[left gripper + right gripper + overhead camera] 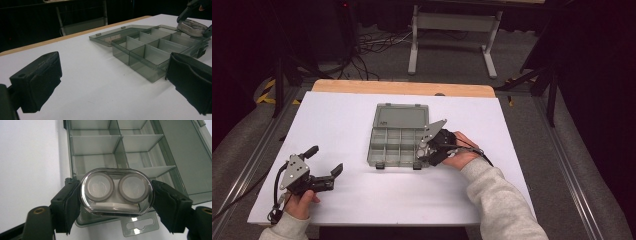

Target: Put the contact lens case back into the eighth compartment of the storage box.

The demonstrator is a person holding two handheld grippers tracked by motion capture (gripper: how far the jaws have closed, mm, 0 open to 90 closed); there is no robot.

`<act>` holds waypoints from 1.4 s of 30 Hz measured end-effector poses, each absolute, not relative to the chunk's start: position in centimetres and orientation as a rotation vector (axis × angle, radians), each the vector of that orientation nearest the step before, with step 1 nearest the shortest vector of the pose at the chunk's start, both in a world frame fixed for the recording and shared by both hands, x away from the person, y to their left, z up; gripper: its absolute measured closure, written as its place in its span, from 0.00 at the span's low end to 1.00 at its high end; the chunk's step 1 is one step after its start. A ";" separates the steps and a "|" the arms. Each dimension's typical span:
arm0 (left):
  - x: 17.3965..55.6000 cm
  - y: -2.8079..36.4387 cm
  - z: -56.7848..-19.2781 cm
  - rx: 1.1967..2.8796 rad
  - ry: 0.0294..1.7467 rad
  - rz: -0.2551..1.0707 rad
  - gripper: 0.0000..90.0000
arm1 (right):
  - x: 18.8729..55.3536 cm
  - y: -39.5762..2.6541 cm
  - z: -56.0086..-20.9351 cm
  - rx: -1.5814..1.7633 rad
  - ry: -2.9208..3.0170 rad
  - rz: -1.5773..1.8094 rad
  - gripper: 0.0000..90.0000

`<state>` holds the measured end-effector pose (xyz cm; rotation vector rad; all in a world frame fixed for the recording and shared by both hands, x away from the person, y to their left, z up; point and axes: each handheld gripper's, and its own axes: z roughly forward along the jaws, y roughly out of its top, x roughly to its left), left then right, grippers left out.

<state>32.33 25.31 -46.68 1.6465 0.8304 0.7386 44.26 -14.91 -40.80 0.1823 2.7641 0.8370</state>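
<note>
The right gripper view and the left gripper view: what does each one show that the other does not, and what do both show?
Right gripper view alone: two round discs inside the clear oval blister pack, its hang tab, and the right claw shut on its ends. Left gripper view alone: the open left claw above bare white table, and the wooden table edge. Both: the grey translucent compartment box with its lid open, the pack over it.

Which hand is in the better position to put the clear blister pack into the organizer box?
The right. The right gripper already clamps the blister pack above the organizer box. The left gripper is open, holds nothing and rests apart from the box.
</note>
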 end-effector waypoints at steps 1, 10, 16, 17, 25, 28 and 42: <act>32.3 25.3 -46.7 1.646 0.831 0.739 0.01 | 44.3 -14.9 -40.8 0.183 2.764 0.837 0.29; 32.3 25.3 -46.7 1.647 0.830 0.738 0.01 | 44.4 -14.8 -40.9 0.180 2.760 0.831 0.29; 32.3 25.3 -46.7 1.647 0.829 0.738 0.01 | 44.4 -14.9 -40.9 0.179 2.763 0.841 0.27; 32.3 25.3 -46.7 1.647 0.830 0.738 0.01 | 44.5 -14.9 -40.9 0.186 2.766 0.846 0.26; 32.3 25.3 -46.7 1.647 0.830 0.738 0.01 | 44.4 -14.9 -40.8 0.195 2.766 0.855 0.24; 32.3 25.3 -46.7 1.647 0.830 0.738 0.01 | 44.4 -14.9 -40.7 0.194 2.764 0.869 0.24; 32.3 25.3 -46.7 1.645 0.833 0.738 0.01 | 43.6 -14.7 -39.0 0.221 2.725 0.963 0.13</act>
